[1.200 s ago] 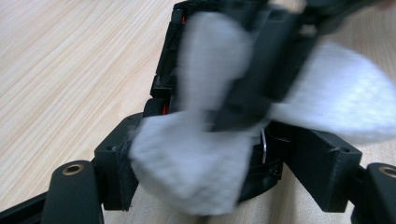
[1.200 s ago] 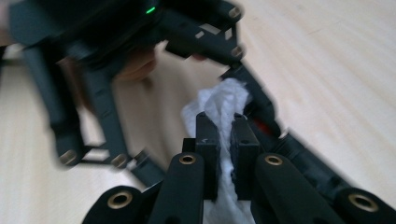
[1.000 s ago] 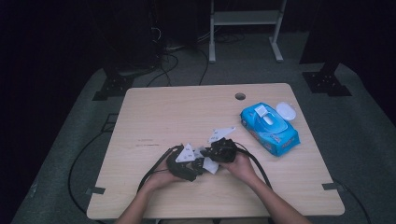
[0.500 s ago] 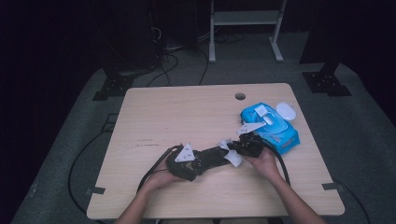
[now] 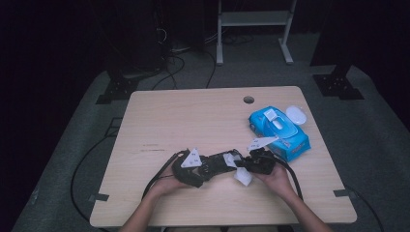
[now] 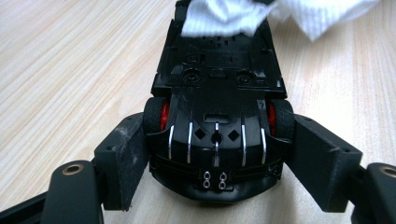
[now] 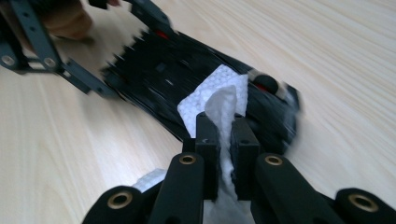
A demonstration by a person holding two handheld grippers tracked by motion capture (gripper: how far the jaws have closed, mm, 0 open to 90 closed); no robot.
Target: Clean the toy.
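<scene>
High view: the left gripper (image 5: 205, 169) sits at about 6 o'clock on the wooden table (image 5: 183, 116), jaws clamped on a black toy car (image 5: 220, 163) that lies belly-up. The right gripper (image 5: 246, 166) is just right of it, pinching a white wet wipe (image 5: 241, 174) against the car's far end. A blue wipes pack (image 5: 280, 128) with its lid flipped open sits at 3 o'clock, near the right gripper. Compared with a second ago, the right gripper has slid right along the car, toward the pack; the left gripper and the car have stayed put.

Left gripper view: jaws press on both sides of the toy car (image 6: 217, 116) at its red-hubbed wheels, underside up, chrome strips at the near end. The wipe (image 6: 224, 16) covers the far end at 12 o'clock.

Right gripper view: jaws shut tight on a fold of the wipe (image 7: 219, 107), which lies on the car's (image 7: 168, 74) underside. The car is blurred. The left gripper (image 7: 116, 60) holds it at 10 o'clock.
</scene>
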